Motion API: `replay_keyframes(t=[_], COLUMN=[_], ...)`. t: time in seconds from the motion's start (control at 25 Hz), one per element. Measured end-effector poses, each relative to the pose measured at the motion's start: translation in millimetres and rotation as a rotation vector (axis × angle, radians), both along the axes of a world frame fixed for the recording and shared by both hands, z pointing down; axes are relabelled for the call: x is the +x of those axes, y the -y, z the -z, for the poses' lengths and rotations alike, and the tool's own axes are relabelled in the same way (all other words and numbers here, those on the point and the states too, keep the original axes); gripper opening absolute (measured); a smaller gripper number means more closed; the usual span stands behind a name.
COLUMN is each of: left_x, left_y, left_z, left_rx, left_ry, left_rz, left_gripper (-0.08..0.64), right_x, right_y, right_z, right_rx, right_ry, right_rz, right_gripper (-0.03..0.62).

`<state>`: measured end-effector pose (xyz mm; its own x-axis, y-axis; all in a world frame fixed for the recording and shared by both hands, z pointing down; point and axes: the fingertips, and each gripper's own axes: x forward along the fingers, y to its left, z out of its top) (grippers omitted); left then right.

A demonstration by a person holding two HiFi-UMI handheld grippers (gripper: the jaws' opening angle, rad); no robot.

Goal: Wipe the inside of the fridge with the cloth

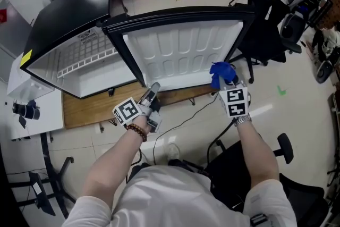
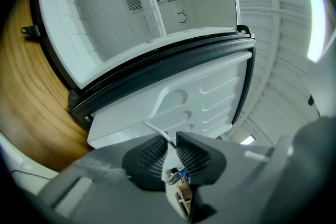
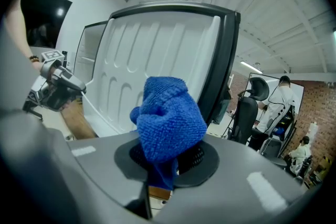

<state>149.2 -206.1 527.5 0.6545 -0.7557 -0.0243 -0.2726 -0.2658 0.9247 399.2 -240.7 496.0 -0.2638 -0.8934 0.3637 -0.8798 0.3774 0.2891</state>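
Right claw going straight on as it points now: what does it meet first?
Probably the fridge door, its white inner face near the black edge, though depth is unclear; the held cloth would touch first.

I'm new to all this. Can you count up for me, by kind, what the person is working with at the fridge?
Fridge: 1, door open
Blue cloth: 1, held in the right gripper
Gripper: 2, the left gripper pinching the fridge's thin white door rail
Wooden table: 1
Total: 5
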Motion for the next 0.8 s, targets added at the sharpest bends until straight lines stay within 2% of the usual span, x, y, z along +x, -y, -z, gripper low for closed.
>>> replay_keyframes(t=[0.08, 0.2, 0.36, 0.6, 0.8], left_x=[-1, -9, -5, -5, -8], left_y=[-3, -3, -3, 7, 18], left_z=[-8, -22, -37, -58, -68], left_rx=[-0.015, -0.015, -0.088, -0.162, -0.191], left_ry=[0.016, 0.126, 0.079, 0.121, 0.141], left_rz=[0.007, 0.023, 0.047, 0.091, 0.127], left_gripper=[0.043, 0.043, 0.043, 0.046, 0.049], right_x=[-6, -22, -53, -97, -120], right_y=[-3, -7, -9, -12, -13], right_z=[8, 18, 13, 0, -8], right_rx=[0.014, 0.028, 0.003, -0.036, -0.057], right_ry=[0.013, 0.028, 0.045, 0.072, 0.086], right_rz=[0.015, 0.051, 0.117, 0.185, 0.22], right_gripper=[0.06, 0.06, 0.06, 0.06, 0.06])
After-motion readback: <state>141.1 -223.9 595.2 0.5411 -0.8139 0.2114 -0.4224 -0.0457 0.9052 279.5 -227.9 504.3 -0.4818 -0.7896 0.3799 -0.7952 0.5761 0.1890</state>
